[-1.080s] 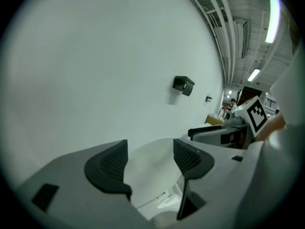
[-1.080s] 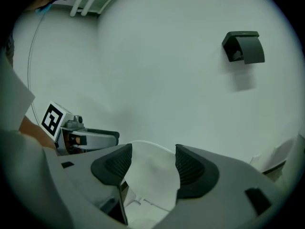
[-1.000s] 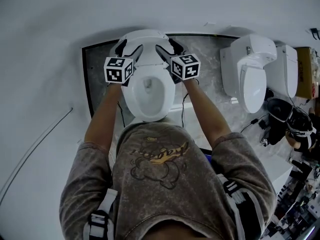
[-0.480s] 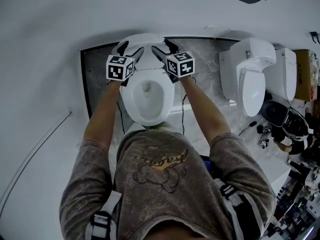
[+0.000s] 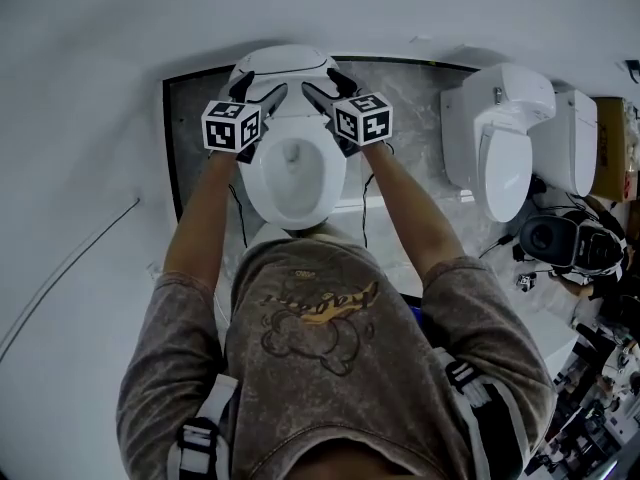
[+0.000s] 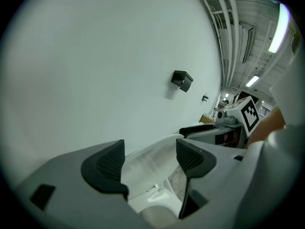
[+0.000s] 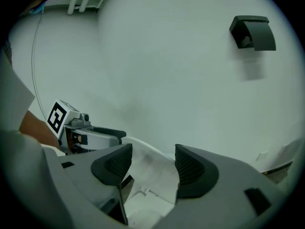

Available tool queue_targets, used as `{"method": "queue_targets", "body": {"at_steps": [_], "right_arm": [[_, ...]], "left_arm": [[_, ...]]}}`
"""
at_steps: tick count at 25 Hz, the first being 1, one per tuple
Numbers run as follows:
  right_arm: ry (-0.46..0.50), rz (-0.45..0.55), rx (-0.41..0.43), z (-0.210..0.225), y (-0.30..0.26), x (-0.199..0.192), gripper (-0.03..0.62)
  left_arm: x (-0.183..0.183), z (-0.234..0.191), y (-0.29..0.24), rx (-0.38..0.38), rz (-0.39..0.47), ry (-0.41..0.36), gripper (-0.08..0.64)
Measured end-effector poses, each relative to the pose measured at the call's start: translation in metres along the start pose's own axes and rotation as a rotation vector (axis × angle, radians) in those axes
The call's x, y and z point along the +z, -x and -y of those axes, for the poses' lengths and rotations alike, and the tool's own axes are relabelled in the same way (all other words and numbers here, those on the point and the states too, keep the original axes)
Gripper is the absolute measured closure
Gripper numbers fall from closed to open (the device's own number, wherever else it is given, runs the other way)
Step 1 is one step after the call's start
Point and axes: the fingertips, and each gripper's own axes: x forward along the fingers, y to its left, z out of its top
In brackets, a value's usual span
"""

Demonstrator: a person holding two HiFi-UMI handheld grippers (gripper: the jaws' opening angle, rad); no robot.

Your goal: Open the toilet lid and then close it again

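We see the toilet lid [image 5: 283, 65] raised, upright by the wall [image 5: 120, 28], with the bowl [image 5: 258, 183] uncovered below. Left gripper [image 5: 260, 90] straddles the lid's top edge on the left: jaws wide, just been opening, pads off the lid. Right gripper [image 5: 328, 86] straddles the right side: jaws apart, lid between, no clamp. A second toilet [image 5: 505, 148] stands off to the right.

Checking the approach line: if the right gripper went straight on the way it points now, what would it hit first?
Most likely the raised toilet lid: its white edge shows straight ahead between the open jaws of the right gripper. Beyond it is only the wall. How close the lid is can't be judged.
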Motion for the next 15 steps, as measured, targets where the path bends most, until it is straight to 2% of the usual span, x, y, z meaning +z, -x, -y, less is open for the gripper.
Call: {"method": "queue_targets", "body": {"at_steps": [7,12,15], "right_arm": [[-0.029,0.043,0.052,-0.027,0.031,-0.016,0.311],[-0.067,0.041,0.034,-0.041,0.045,-0.042,0.311],[-0.081,0.040,0.011,-0.047,0.054,-0.058,0.311]], "left_arm": [[-0.015,0.021,0.030,0.020,0.041,0.045,0.229],[-0.040,0.033,0.047,0.025,0.075,0.145,0.230],[-0.055,0.042,0.054,0.019,0.077,0.161,0.230]]}}
